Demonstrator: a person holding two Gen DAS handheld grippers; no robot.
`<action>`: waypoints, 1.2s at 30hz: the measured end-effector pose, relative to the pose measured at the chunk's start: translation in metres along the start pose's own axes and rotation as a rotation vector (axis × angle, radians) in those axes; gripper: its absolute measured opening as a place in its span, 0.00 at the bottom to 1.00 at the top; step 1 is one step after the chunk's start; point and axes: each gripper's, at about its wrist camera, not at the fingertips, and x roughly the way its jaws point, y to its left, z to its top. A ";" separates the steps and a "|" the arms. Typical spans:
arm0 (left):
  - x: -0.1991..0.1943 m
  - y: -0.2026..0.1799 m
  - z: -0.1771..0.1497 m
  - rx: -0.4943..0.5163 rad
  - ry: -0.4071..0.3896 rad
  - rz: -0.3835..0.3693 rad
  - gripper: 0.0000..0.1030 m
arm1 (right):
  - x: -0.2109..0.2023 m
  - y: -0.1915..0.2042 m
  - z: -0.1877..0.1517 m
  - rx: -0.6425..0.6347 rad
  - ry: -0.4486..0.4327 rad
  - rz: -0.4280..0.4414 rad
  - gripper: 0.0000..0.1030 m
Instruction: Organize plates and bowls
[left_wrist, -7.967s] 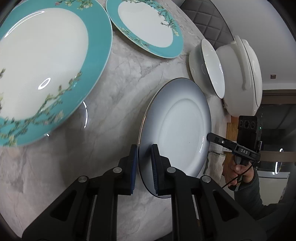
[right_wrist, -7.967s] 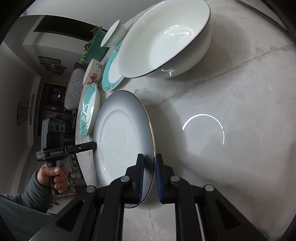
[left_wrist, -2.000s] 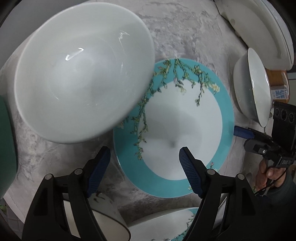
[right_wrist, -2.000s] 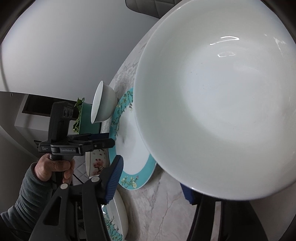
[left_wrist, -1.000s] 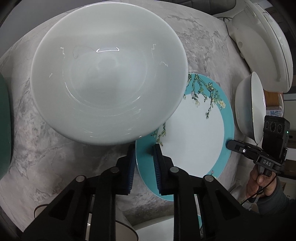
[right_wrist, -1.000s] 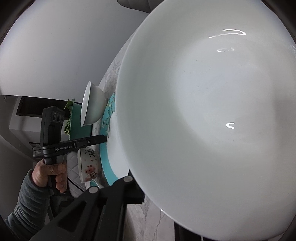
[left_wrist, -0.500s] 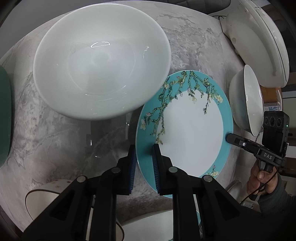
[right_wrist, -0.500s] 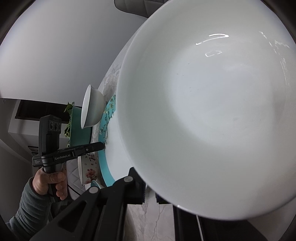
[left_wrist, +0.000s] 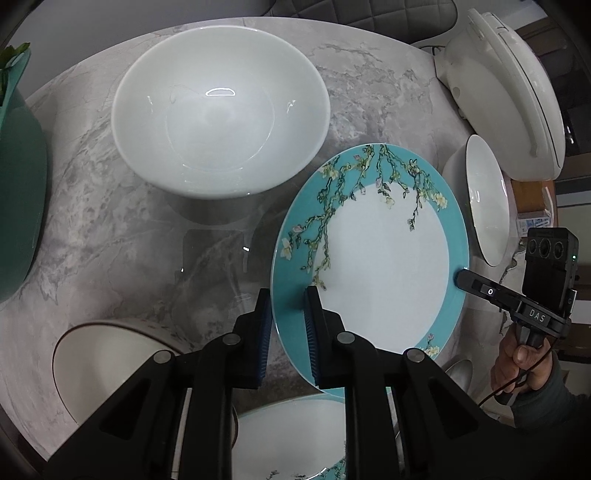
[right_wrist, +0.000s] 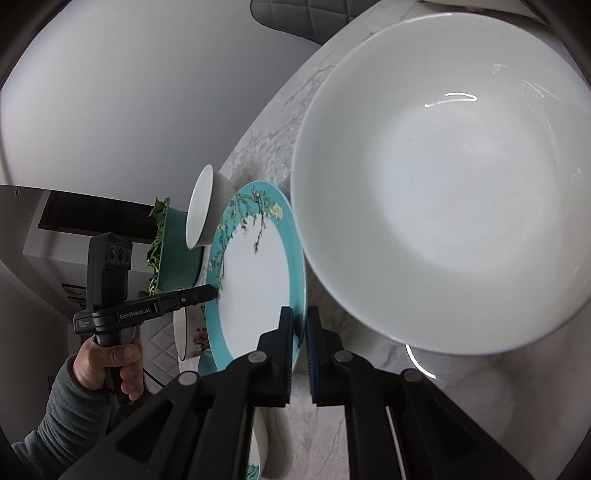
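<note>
Both tongs clamp one teal-rimmed plate above the marble table.

The teal plate (left_wrist: 384, 258) has a white centre and a blossom-branch pattern on its broad rim. The left tongs (left_wrist: 287, 314) pinch its near edge, the right tongs (right_wrist: 300, 325) the opposite edge. It hangs tilted beside the large white bowl (left_wrist: 221, 125) on the table (left_wrist: 110, 240).

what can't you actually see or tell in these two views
- Left wrist view: second teal plate mostly hidden behind the left tongs and cut by the bottom edge.
- Left wrist view: gold-rimmed bowl partly covered by the tongs.
- Right wrist view: floral cup largely behind the held teal plate.
</note>
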 end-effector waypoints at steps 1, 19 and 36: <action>-0.003 -0.001 -0.002 0.000 -0.004 0.000 0.14 | 0.000 0.002 -0.001 -0.003 0.000 0.000 0.09; -0.066 -0.029 -0.077 -0.006 -0.083 -0.002 0.15 | -0.028 0.032 -0.010 -0.074 -0.012 0.041 0.09; -0.068 -0.093 -0.197 -0.060 -0.113 -0.006 0.14 | -0.070 0.015 -0.061 -0.132 0.079 0.038 0.09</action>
